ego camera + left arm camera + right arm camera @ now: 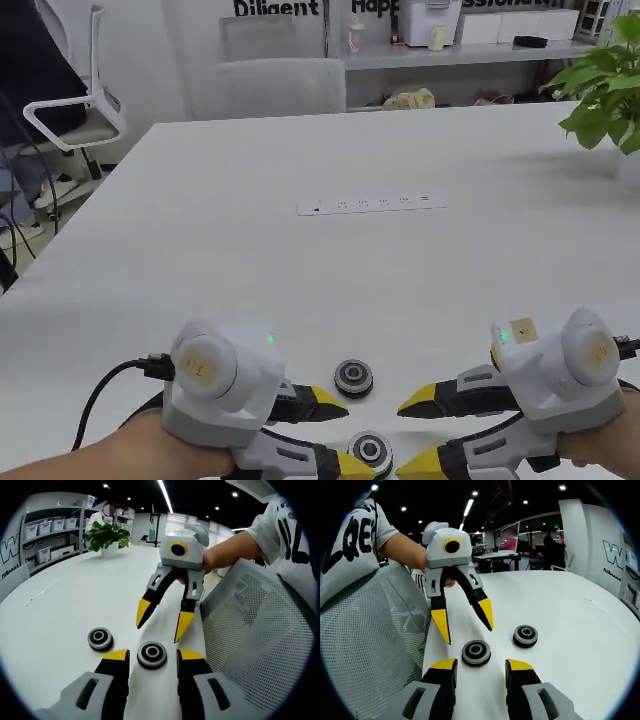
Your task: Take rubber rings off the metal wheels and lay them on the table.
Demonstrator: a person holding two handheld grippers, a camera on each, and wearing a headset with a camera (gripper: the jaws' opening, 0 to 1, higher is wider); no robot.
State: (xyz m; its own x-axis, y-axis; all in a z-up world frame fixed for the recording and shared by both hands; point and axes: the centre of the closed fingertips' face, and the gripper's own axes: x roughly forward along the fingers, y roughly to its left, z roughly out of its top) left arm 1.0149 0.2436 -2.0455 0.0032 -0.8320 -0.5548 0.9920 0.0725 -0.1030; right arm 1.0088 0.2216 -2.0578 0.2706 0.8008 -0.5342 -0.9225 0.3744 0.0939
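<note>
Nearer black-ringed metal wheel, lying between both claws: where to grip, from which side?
Probably across the outer rubber edge, coming down from above: the small round black-ringed metal wheel lies flat on the white table, so its rim gives two opposing faces. The left claw faces it, open.

in the head view the bottom edge cuts off the lower jaws of the white-and-grey, yellow-tipped left gripper [362, 437] and right gripper [400, 438]. the leafy green potted plant [603, 95] runs off the right edge. the black wall lettering [278, 8] is cropped at the top, unreadable.
</note>
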